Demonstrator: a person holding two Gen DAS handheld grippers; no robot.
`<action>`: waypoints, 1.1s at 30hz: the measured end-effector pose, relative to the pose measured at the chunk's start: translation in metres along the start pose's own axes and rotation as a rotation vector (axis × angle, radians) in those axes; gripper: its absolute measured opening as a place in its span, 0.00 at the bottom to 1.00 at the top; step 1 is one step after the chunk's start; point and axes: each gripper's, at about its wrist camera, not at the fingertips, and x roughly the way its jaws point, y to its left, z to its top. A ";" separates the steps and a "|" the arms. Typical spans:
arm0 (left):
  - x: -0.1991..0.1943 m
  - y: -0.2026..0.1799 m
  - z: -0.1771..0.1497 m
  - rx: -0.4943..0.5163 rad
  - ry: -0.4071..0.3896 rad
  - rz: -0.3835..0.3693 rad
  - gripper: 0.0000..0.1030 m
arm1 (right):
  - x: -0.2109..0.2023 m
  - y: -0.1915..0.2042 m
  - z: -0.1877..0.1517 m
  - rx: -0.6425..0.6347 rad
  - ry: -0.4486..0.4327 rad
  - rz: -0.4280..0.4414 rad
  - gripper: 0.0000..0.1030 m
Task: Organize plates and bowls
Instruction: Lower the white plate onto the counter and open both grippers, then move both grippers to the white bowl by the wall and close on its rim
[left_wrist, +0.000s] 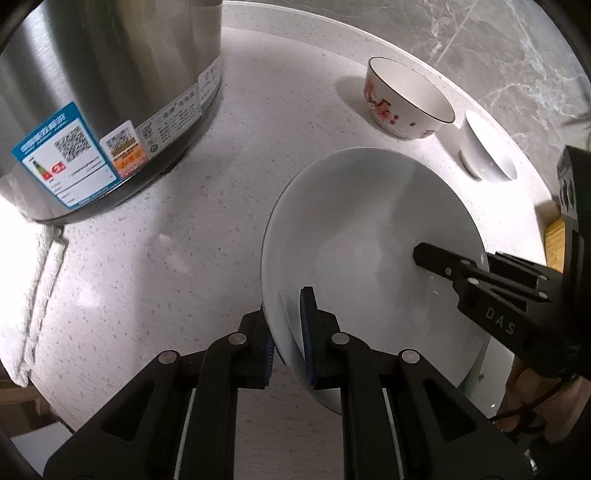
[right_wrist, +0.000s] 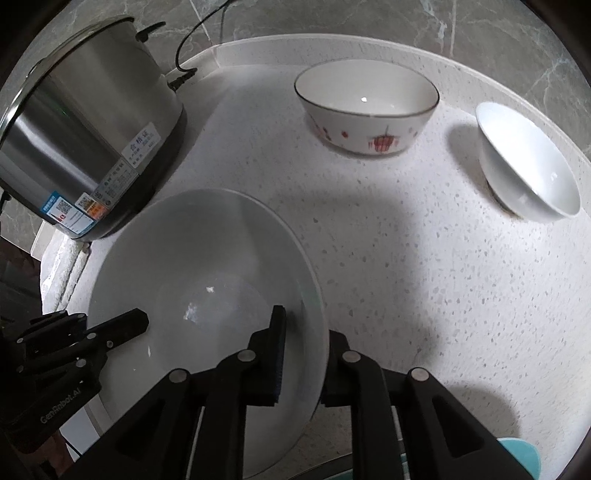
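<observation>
Left hand-held gripper (left_wrist: 286, 332) clamped on the near rim of the large white plate (left_wrist: 369, 240); right hand-held gripper (right_wrist: 303, 354) pinching the opposite rim. Plate low over the table (right_wrist: 406, 277), probably being set down. Still unsorted behind: patterned bowl (right_wrist: 365, 110) and plain white bowl (right_wrist: 528, 166), standing apart.

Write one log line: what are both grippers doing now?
left gripper: clamps plate rim | right gripper: straddles opposite rim | bowls: untouched
</observation>
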 end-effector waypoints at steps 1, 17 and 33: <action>0.000 0.001 0.000 -0.014 -0.003 -0.005 0.11 | 0.000 0.000 0.000 0.001 -0.002 0.000 0.17; -0.088 -0.071 0.089 0.129 -0.123 -0.174 1.00 | -0.133 -0.131 0.029 0.358 -0.230 -0.041 0.90; 0.031 -0.255 0.225 0.545 0.063 -0.003 0.99 | -0.098 -0.228 0.079 0.499 -0.023 -0.030 0.67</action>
